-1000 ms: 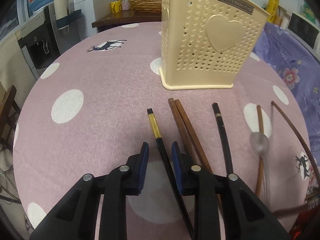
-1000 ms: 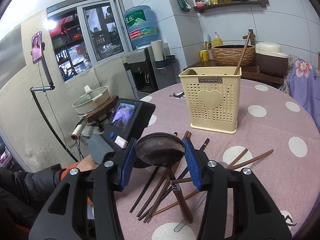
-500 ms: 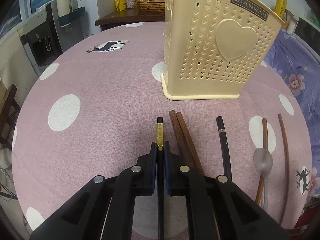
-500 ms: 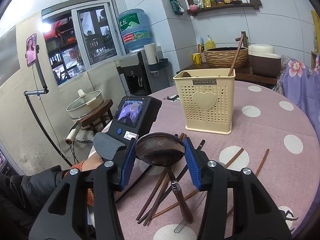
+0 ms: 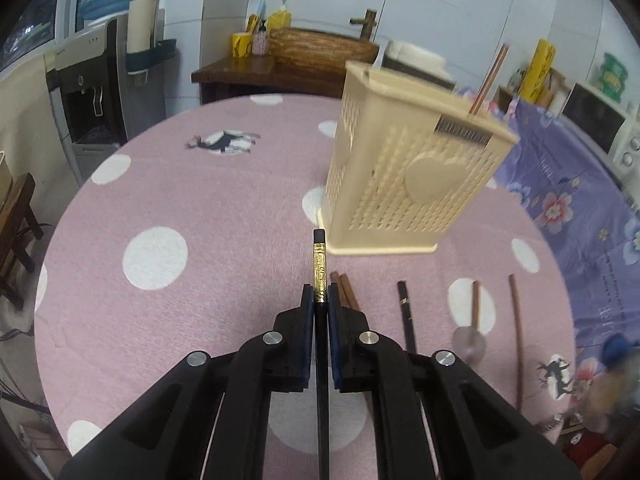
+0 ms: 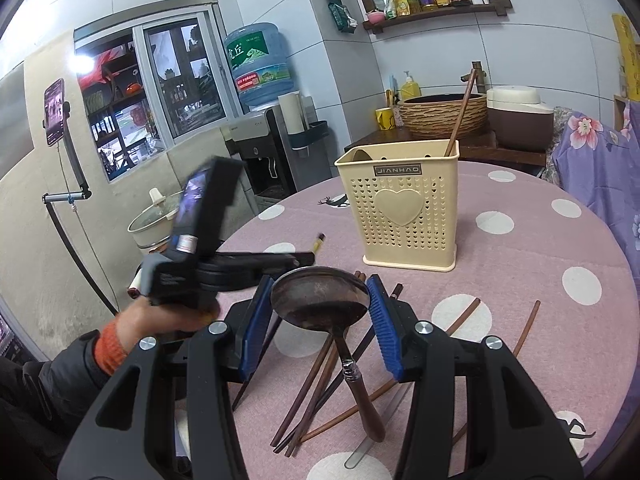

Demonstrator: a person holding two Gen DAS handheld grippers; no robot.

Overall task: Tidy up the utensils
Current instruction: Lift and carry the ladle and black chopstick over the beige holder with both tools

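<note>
My left gripper (image 5: 320, 294) is shut on a black chopstick with a gold band (image 5: 319, 266) and holds it lifted above the pink dotted tablecloth (image 5: 180, 200), tip towards the cream perforated utensil basket (image 5: 416, 184). One brown chopstick (image 5: 488, 80) stands in the basket. My right gripper (image 6: 318, 300) is shut on the bowl of a dark spoon with a wooden handle (image 6: 320, 300), raised over the table. The left gripper (image 6: 240, 264) shows in the right wrist view, left of the basket (image 6: 404, 216).
Several chopsticks (image 5: 406, 312) and a clear spoon (image 5: 470, 340) lie on the table right of the left gripper; they show under the right gripper too (image 6: 320, 384). A water dispenser (image 6: 264, 140) and a side counter (image 5: 264, 72) stand beyond the table.
My left gripper closed on the black chopstick and lifted it off the table towards the basket. My right gripper keeps hold of the spoon and has drawn back slightly.
</note>
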